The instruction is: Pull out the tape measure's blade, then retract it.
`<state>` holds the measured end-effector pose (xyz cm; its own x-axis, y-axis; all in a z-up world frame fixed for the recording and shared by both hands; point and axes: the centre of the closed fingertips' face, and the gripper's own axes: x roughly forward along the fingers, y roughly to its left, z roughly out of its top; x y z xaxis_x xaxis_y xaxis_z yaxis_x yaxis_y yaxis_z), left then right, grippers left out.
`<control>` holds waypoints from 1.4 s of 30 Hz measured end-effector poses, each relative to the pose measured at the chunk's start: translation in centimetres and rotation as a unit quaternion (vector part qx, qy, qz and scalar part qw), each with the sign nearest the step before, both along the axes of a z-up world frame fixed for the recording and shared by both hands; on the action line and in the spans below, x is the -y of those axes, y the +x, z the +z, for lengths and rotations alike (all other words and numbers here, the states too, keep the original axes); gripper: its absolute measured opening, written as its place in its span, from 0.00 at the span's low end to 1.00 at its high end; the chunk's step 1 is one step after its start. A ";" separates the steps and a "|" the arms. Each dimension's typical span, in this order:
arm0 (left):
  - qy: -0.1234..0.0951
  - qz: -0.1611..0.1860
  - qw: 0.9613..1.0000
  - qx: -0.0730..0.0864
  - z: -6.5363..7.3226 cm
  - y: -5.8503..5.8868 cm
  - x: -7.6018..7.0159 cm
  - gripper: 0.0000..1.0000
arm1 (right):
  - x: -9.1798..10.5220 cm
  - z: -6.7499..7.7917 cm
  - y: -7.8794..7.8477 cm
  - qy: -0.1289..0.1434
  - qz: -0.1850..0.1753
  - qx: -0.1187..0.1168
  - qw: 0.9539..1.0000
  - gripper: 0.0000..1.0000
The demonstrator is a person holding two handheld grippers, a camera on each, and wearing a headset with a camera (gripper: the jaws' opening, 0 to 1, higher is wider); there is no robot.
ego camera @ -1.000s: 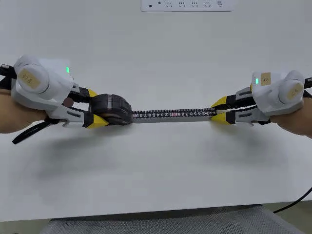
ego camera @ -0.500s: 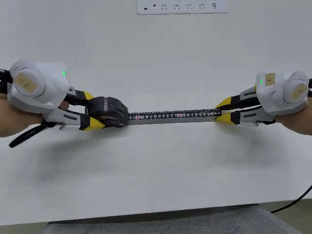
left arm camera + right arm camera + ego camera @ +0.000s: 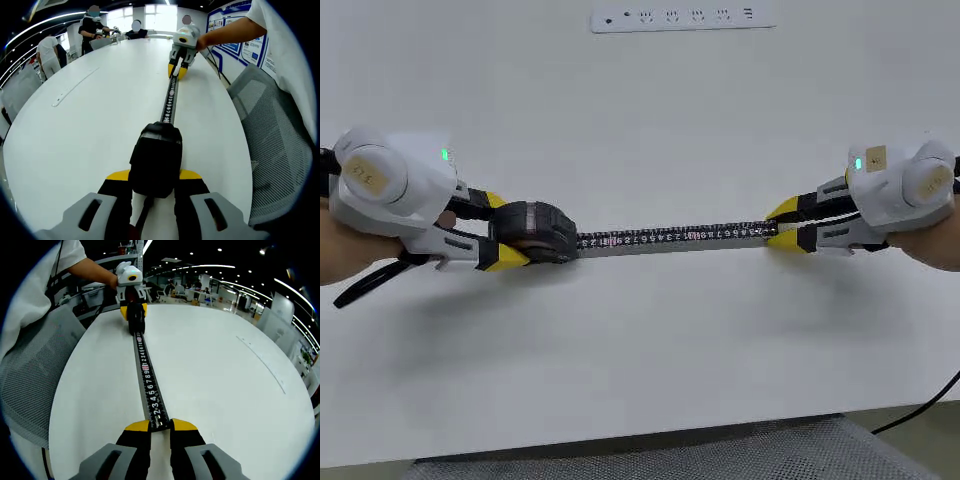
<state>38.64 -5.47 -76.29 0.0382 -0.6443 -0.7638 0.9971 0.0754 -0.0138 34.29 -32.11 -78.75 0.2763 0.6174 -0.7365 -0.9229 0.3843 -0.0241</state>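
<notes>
Surface: white table [image 3: 640, 340].
Left gripper [image 3: 508, 230]: clamped on tape measure case [image 3: 535, 232].
Right gripper [image 3: 780, 226]: pinching blade [image 3: 670, 237] tip.
Axis: blade spans straight between them, case leftward; retracting likely means closing that gap.

In the head view the back of the tape measure [image 3: 535, 232] lay buried between the jaws of the left claw [image 3: 512, 230]. The tip of the blade [image 3: 670, 237] was lost between the pinched-together jaws of the right claw [image 3: 780, 226], so its hook could not be made out. The blade's figures were too small to read there. The left forearm [image 3: 340, 252] and the right forearm [image 3: 936, 250] ran off the side edges. A dark cable [image 3: 920, 408] and a mesh chair [image 3: 650, 462] were cut by the frame's edges. In the left gripper view the case covered the slot where the blade left it, and the people [image 3: 95, 27] at the far end of the bench [image 3: 75, 110] were too small to make out.
</notes>
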 end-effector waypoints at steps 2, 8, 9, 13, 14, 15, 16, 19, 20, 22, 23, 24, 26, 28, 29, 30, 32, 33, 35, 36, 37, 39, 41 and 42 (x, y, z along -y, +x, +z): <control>0.001 0.001 1.000 0.000 0.0 0.0 0.0 0.27 | 0.0 0.0 0.0 -0.001 -0.001 0.000 1.000 0.11; -0.002 0.009 1.000 0.003 0.0 -0.1 0.0 0.28 | -0.2 0.0 -0.1 -0.003 0.000 0.000 1.000 0.12; -0.002 0.010 1.000 0.003 0.0 -0.1 0.0 0.28 | -0.2 0.0 -0.1 -0.006 0.001 0.001 1.000 0.12; 0.000 0.007 1.000 0.011 0.0 -0.2 0.2 0.28 | -0.2 0.0 -0.1 -0.013 0.001 0.001 1.000 0.13; 0.000 0.009 1.000 0.009 0.0 -0.2 0.1 0.28 | -0.2 0.0 0.0 -0.014 0.000 0.001 1.000 0.13; -0.001 0.011 1.000 0.009 0.0 -0.1 0.1 0.29 | -0.3 0.0 0.0 -0.016 0.000 0.002 1.000 0.13; -0.001 0.010 1.000 0.009 0.0 -0.2 0.2 0.29 | -0.3 0.0 0.0 -0.018 -0.001 0.003 1.000 0.13; 0.001 0.014 1.000 0.008 0.0 -0.1 0.2 0.29 | -0.4 0.0 0.1 -0.018 -0.007 0.002 1.000 0.14; 0.002 0.016 1.000 0.008 0.0 -0.1 0.1 0.29 | -0.4 0.0 0.1 -0.019 -0.008 0.003 1.000 0.14; 0.001 0.019 1.000 0.006 0.0 -0.1 0.1 0.29 | -0.4 0.0 0.1 -0.019 -0.010 0.002 1.000 0.15; 0.002 0.022 1.000 0.003 0.0 -0.1 0.0 0.29 | -0.5 0.1 0.1 -0.019 -0.011 0.003 1.000 0.15; 0.002 0.024 1.000 0.001 0.1 0.0 -0.1 0.29 | -0.6 0.2 0.1 -0.019 -0.011 0.004 1.000 0.16; -0.003 0.029 1.000 -0.005 0.3 0.0 -0.1 0.33 | -0.8 0.4 0.2 -0.015 -0.022 -0.001 1.000 0.18; -0.004 0.031 0.999 -0.009 0.5 -0.2 -0.2 0.37 | -0.8 0.2 0.2 -0.018 -0.030 -0.007 0.999 0.24; -0.006 0.033 0.999 -0.010 0.5 -0.2 -0.2 0.38 | -1.0 0.3 0.2 -0.013 -0.031 -0.006 0.999 0.25; -0.005 0.033 0.999 -0.008 0.5 -0.2 -0.3 0.38 | -1.1 0.4 0.2 -0.011 -0.032 -0.007 0.999 0.25; -0.006 0.037 0.999 -0.006 0.6 0.0 -0.5 0.39 | -1.2 0.5 0.3 -0.011 -0.034 -0.006 0.999 0.26; -0.009 0.039 0.999 -0.007 0.7 0.0 -0.6 0.39 | -1.2 0.5 0.3 -0.010 -0.035 -0.007 0.999 0.26; -0.012 0.045 0.999 -0.006 0.8 0.1 -0.7 0.40 | -1.1 0.5 0.5 -0.010 -0.038 -0.005 0.999 0.27; -0.013 0.046 0.999 -0.006 0.9 0.1 -0.7 0.40 | -1.2 0.6 0.5 -0.006 -0.041 -0.005 0.999 0.27; -0.017 0.052 0.998 -0.009 1.0 0.1 -0.7 0.41 | -1.2 0.8 0.6 -0.003 -0.045 -0.004 0.999 0.27; -0.020 0.054 0.998 -0.006 1.2 0.1 -0.7 0.42 | -1.1 1.0 0.7 -0.003 -0.050 -0.003 0.999 0.29; -0.029 0.065 0.997 -0.012 1.5 0.0 -0.7 0.45 | -1.2 1.2 0.6 0.001 -0.059 -0.003 0.998 0.32; -0.033 0.074 0.997 -0.009 1.6 0.2 -0.9 0.46 | -1.1 1.3 0.6 0.001 -0.067 -0.006 0.998 0.34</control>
<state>38.85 -4.58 -74.67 0.1231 -0.6816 -0.7213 0.9748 0.2192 -0.0408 34.85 -30.98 -77.47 0.3476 0.5775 -0.7387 -0.8639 0.5035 -0.0129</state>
